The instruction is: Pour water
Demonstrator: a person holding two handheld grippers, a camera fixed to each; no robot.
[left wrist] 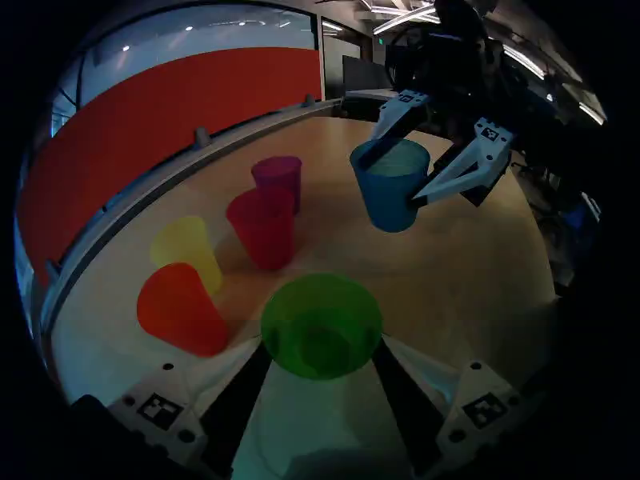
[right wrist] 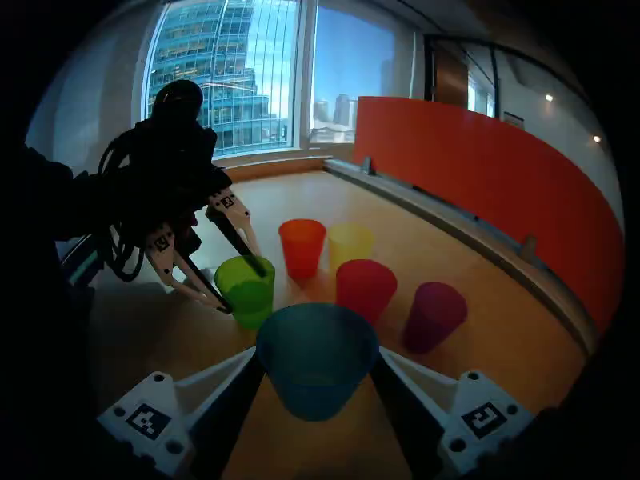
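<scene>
Over the bench (left wrist: 464,272), the right gripper (right wrist: 318,364) clamped its fingers on the blue cup (right wrist: 316,380), the left gripper (left wrist: 322,356) likewise on the green cup (left wrist: 322,316); pouring probably needed blue tipped over green.

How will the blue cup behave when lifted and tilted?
The blue cup looks like thin translucent plastic, so it is probably light and somewhat squeezable. Its smooth wall could be slippery, though the wider top should resist sliding down.
</scene>
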